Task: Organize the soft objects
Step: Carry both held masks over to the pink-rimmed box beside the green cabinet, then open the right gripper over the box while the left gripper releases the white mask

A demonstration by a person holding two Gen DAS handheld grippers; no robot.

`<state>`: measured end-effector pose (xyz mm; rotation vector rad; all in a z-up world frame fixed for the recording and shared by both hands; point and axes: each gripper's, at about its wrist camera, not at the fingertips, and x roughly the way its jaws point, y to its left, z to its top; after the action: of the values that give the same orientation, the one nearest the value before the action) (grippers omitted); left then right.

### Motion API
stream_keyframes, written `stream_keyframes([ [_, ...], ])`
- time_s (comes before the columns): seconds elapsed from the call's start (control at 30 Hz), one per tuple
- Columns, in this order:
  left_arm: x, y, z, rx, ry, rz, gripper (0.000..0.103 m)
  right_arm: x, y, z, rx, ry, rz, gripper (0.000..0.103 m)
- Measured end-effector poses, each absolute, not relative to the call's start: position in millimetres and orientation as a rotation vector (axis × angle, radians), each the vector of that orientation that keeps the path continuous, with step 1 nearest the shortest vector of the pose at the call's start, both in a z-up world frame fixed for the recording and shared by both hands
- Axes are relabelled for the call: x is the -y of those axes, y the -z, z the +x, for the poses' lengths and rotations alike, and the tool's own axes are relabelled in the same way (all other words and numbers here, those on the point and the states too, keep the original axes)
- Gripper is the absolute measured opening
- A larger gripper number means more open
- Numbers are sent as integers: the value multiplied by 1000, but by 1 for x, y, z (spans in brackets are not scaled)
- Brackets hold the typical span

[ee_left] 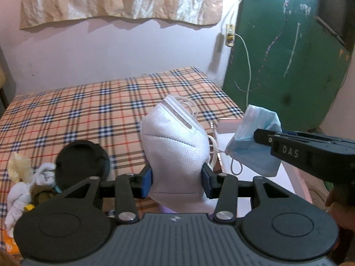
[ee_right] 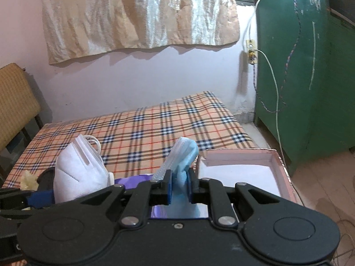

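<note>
Fingers of left gripper pinch white respirator mask; right gripper clamps blue surgical mask. Both aloft over bed. Advice: carry right over pink box, release inside walls.

White folded respirator, upright, pinched at its lower half, ear loops hanging behind, raised above plaid bed. Blue surgical mask, crumpled and pleated, clamped mid-air just right of it, over open pink box with white inside.
</note>
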<state>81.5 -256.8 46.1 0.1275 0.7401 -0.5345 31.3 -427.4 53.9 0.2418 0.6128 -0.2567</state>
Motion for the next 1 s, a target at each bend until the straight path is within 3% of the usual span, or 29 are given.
stream_keyframes([
  [0.67, 327, -15, 65, -801, 700, 190, 46, 504, -25, 11, -663, 357, 278, 17],
  [0.83, 340, -5, 65, -815, 728, 199, 47, 521, -18, 13, -679, 364, 276, 21],
  [0.93, 349, 3, 65, -827, 755, 196, 51, 530, -14, 18, -675, 360, 266, 42],
  [0.97, 352, 5, 64, -834, 763, 197, 52, 532, -13, 19, -674, 362, 257, 64],
  [1.0, 354, 8, 64, -841, 770, 204, 55, 534, -12, 21, -671, 364, 249, 79],
])
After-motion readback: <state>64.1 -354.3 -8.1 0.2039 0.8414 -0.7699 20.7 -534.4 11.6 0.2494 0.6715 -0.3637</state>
